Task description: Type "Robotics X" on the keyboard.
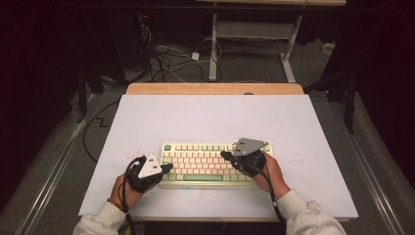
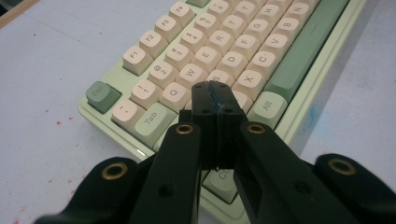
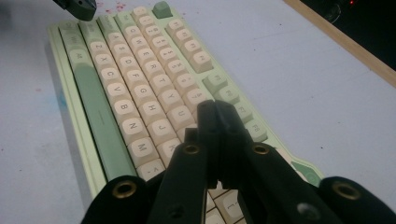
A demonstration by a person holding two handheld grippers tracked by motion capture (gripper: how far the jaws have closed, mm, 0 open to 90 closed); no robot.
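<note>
Hovering over the keyboard (image 1: 215, 163), left gripper (image 2: 215, 91) and right gripper (image 3: 215, 108); jaws closed, empty.

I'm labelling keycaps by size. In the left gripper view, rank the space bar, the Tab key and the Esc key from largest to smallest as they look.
1. space bar
2. Tab key
3. Esc key, clearly smaller than Tab though about as near.

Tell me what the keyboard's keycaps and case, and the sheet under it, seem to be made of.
Keycaps: likely moulded plastic, matt cream and sage green, with printed legends and soft rounded edges.
Keyboard case: looks like pale green plastic, smooth with a slight sheen.
Sheet: a thin matt white covering, paper or plastic film, speckled with red marks; a bare wooden table edge shows beyond it.
</note>
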